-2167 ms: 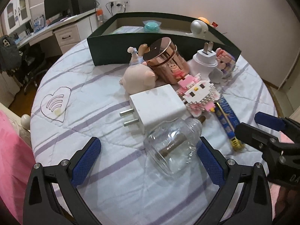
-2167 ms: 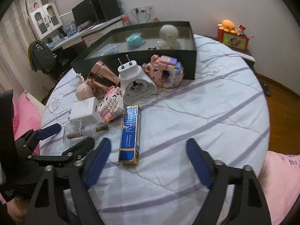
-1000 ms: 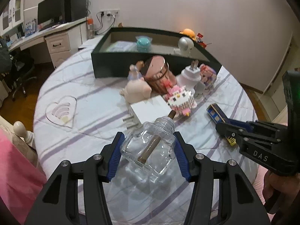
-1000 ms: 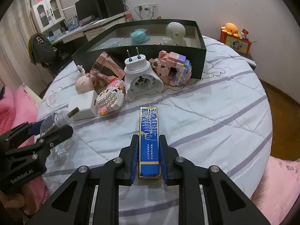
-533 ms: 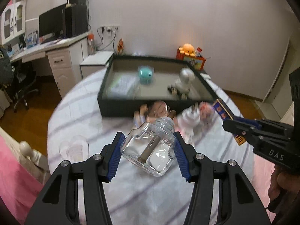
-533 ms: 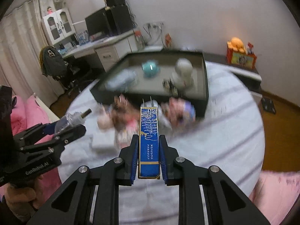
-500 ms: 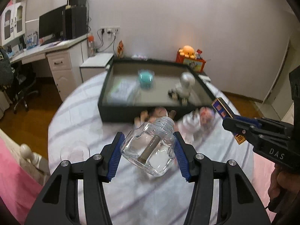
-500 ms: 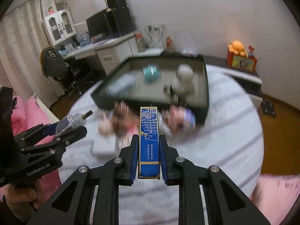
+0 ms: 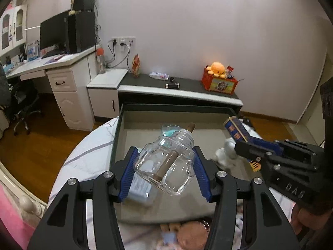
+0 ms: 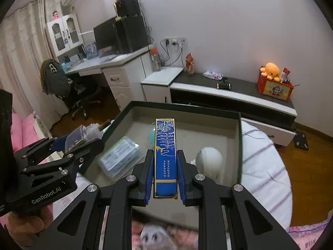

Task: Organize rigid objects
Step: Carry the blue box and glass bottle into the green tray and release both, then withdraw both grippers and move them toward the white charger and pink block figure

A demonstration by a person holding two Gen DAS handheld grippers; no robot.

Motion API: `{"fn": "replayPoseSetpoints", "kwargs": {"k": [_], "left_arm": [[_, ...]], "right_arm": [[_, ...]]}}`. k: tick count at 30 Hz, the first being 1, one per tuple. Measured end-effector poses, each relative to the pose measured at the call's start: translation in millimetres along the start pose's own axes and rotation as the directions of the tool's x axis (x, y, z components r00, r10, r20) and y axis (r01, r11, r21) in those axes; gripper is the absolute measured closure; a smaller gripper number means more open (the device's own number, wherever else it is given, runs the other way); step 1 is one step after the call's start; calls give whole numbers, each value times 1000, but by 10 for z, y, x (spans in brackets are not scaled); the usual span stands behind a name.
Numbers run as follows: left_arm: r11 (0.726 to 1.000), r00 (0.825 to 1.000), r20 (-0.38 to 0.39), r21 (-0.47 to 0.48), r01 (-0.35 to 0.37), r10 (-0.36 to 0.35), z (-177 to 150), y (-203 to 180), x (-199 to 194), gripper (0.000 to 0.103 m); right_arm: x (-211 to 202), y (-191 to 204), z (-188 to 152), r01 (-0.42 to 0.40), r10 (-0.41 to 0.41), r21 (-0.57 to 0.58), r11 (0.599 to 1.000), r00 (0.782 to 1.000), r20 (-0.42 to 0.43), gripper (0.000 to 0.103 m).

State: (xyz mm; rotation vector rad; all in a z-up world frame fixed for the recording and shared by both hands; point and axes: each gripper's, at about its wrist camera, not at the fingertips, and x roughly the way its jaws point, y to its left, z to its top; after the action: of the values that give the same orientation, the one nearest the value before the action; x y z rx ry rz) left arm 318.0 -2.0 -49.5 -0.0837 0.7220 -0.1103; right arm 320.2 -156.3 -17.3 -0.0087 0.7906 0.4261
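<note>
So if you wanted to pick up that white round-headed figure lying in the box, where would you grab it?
Probably across the white round-headed figure's domed head, coming from above into the dark box. The head is its broadest, smoothest visible part. The box walls block a side approach, and the packet lies to one side, so keep the gripper fingers clear of it.

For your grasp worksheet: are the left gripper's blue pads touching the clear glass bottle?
Touching. The left wrist view shows both blue pads of the left gripper pressed against the clear glass bottle, held above the box.
</note>
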Motion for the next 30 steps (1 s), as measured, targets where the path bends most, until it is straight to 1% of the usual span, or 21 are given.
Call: {"fn": "replayPoseSetpoints", "kwargs": {"k": [4, 8, 11, 13, 15, 16, 17, 18, 19, 20, 21, 22, 23, 26, 27, 28, 30], "left_arm": [[1000, 998, -56, -2, 6, -6, 27, 24, 350, 49], [1000, 995, -101, -7, 12, -13, 26, 56, 605, 49], [1000, 992, -124, -5, 11, -12, 23, 57, 711, 49], [1000, 991, -135, -4, -3, 2, 18, 74, 741, 48], [1000, 992, -128, -1, -16, 16, 17, 71, 725, 38], [1000, 993, -113, -4, -23, 22, 14, 75, 685, 28], [999, 994, -101, -6, -38, 38, 17, 87, 649, 22], [999, 995, -87, -8, -53, 52, 19, 111, 601, 20], [998, 995, -78, -13, -58, 57, 18, 136, 551, 14], [998, 996, -63, -27, -60, 58, 19, 178, 476, 9], [997, 997, -53, -35, -63, 61, 18, 206, 424, 7], [997, 997, -40, -44, -66, 64, 12, 235, 354, 2], [996, 997, -25, -53, -68, 67, 1, 262, 258, 0], [995, 997, 9, -61, -78, 78, -49, 304, 0, 0], [995, 997, 17, -63, -79, 80, -67, 310, -77, 0], [995, 996, 23, -65, -80, 81, -82, 315, -150, 0], [995, 996, 44, -61, -76, 79, -145, 294, -349, 0]], "right_arm": [[395, -71, 25, 12, -11, 7, 1000, 998, -59, 82], [569, -94, 0, 22, -22, 2, 1000, 996, -86, 82], [661, -97, 2, 32, -33, -12, 999, 994, -104, 82], [688, -103, -10, 36, -37, -15, 999, 994, -107, 82], [692, -95, -12, 48, -50, -21, 999, 993, -110, 82], [689, -96, -16, 53, -55, -23, 998, 993, -108, 77], [677, -98, -13, 55, -56, -21, 998, 993, -103, 72], [655, -110, -15, 62, -63, -13, 998, 993, -97, 62], [629, -132, -12, 69, -69, -5, 998, 994, -90, 53], [601, -149, -4, 66, -65, 5, 998, 995, -82, 48], [569, -181, -1, 63, -61, 17, 998, 995, -77, 37], [526, -203, -3, 66, -64, 29, 997, 996, -67, 24], [481, -218, 1, 70, -67, 39, 997, 996, -56, 19], [290, -207, -32, 33, -32, 78, 996, 999, -12, 15], [213, -202, -58, 30, -30, 91, 995, 1000, 1, 11], [139, -194, -84, 28, -30, 104, 994, 999, 14, 1], [-23, -172, -135, 12, -18, 131, 991, 999, 48, 0]]}}
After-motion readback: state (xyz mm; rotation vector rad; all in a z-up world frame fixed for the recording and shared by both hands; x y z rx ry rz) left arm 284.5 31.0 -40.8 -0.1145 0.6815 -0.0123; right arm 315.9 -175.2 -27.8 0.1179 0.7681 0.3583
